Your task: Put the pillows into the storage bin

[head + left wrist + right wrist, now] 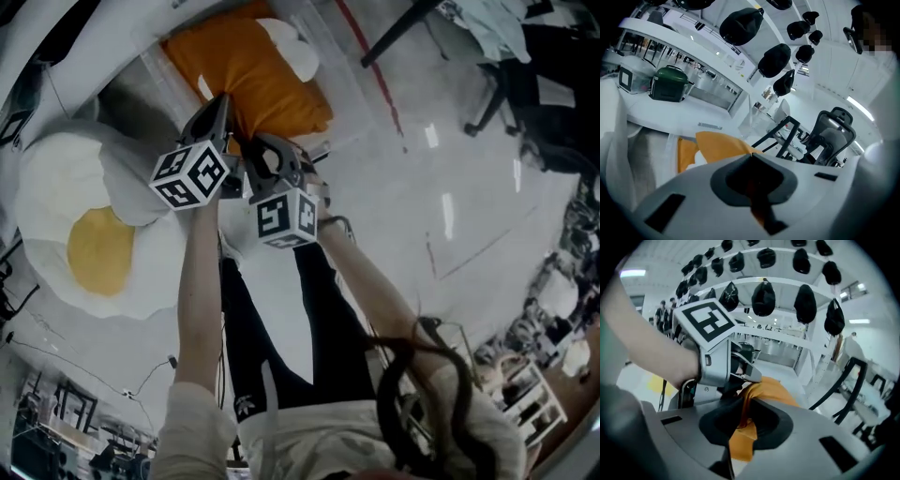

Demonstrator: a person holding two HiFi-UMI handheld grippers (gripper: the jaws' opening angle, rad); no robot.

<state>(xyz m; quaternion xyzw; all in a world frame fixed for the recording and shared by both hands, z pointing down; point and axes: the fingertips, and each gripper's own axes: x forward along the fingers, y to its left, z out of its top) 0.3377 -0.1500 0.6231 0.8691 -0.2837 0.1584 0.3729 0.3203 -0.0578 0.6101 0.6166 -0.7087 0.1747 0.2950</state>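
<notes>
An orange pillow (253, 70) with a white patch lies inside a clear plastic storage bin (349, 70) at the top of the head view. Both grippers meet at its near edge. My left gripper (223, 111) is shut, with orange fabric showing in the slit between its jaws (751, 157). My right gripper (272, 155) is shut on a fold of the same orange pillow (776, 387), pinched between its jaws (743, 401). In the right gripper view, the left gripper (717, 357) sits just beside that fold. A white fried-egg pillow (94, 234) with a yellow yolk lies left of the bin.
Black office chairs (525, 84) stand at the far right on the glossy floor. A red tape line (375, 75) runs beside the bin. Cluttered shelving (534, 394) is at the lower right. A green appliance (669, 84) sits on a white counter.
</notes>
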